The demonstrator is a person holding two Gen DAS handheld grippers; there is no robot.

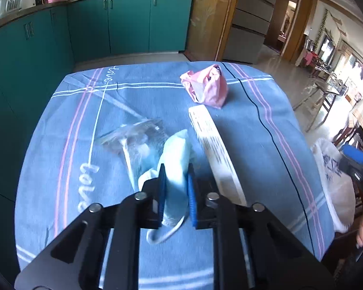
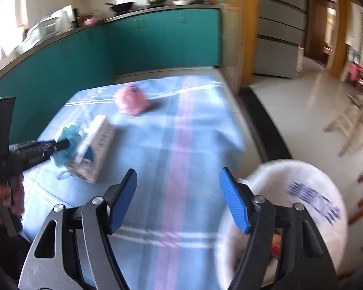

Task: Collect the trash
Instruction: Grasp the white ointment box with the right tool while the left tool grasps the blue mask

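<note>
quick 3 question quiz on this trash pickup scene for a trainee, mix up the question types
1. True or false: the left gripper is shut on the light blue face mask.
2. Which gripper is open with nothing between its fingers?
3. Which lies farthest from the camera on the blue tablecloth? A) pink plastic bag B) white carton C) clear plastic wrapper

Key: 1 true; 2 the right gripper; 3 A
</note>
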